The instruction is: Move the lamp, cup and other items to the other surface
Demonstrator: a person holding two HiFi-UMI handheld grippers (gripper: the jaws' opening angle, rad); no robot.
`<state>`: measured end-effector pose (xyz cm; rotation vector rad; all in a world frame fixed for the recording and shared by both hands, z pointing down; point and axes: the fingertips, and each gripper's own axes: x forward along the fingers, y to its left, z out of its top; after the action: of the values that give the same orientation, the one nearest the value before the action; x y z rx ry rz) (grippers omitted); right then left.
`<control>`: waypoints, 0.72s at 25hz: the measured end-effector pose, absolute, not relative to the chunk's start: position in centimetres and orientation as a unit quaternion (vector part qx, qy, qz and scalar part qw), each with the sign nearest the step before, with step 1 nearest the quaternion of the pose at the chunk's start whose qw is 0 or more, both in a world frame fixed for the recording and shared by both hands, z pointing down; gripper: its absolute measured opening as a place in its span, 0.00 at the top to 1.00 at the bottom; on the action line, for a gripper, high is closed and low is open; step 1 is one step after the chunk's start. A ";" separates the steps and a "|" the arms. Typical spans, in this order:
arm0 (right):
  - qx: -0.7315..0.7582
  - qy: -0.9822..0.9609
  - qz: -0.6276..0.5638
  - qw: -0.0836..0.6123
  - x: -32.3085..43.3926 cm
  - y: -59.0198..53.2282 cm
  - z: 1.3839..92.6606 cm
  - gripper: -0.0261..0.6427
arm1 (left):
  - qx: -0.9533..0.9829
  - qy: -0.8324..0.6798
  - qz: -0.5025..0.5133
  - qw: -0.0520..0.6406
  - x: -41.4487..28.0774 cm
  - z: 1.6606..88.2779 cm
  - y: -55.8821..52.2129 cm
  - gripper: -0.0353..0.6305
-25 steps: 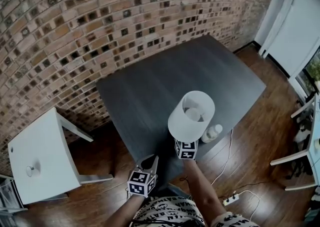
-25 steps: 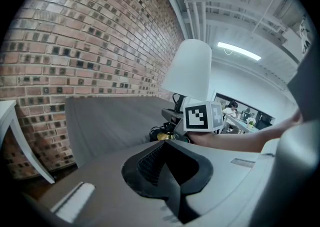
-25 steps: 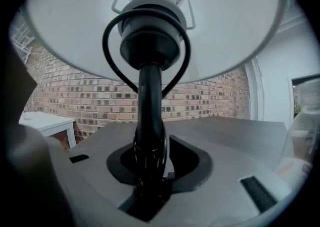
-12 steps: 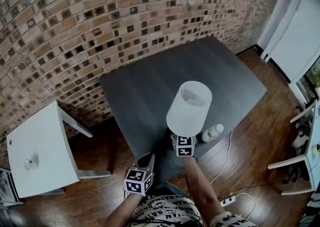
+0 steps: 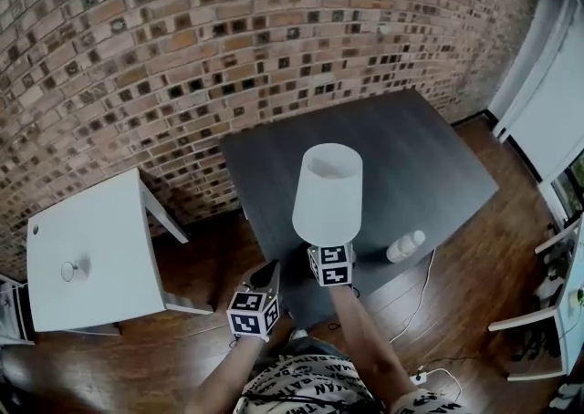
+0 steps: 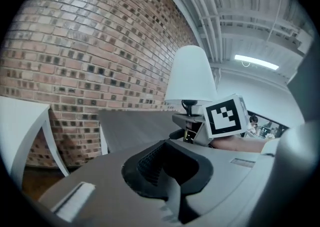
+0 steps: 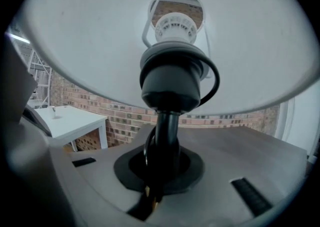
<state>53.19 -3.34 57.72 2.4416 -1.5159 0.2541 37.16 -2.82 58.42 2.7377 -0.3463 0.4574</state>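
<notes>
My right gripper [image 7: 160, 173] clamped the lamp [image 5: 327, 193] stem, left gripper [image 5: 269, 277] shut and empty; I reckoned it needed carrying upright, cord trailing free, toward the white table [image 5: 109, 230] at left.

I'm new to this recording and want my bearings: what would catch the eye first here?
The white-shaded table lamp stands out, held aloft over the dark grey rectangular table by the right hand-held gripper, which is clamped on its black stem. Behind runs a red brick wall. A small white square side table stands to the left, and a small white plastic bottle sits near the dark table's near edge.
</notes>
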 end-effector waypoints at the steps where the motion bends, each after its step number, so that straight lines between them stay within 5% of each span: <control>1: 0.833 -0.532 0.084 0.126 51.8 -4.5 57.0 0.94 | 0.963 -0.137 0.155 0.173 36.1 57.9 -3.8 0.95; 18: 0.725 -0.674 0.076 0.120 18.6 -16.6 52.4 0.94 | 0.921 -0.315 0.133 0.185 5.6 55.7 -13.2 0.95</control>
<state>18.60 -16.64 52.39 2.1178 -1.9694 0.2230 5.59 -13.19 55.66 2.5971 -0.8871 0.3761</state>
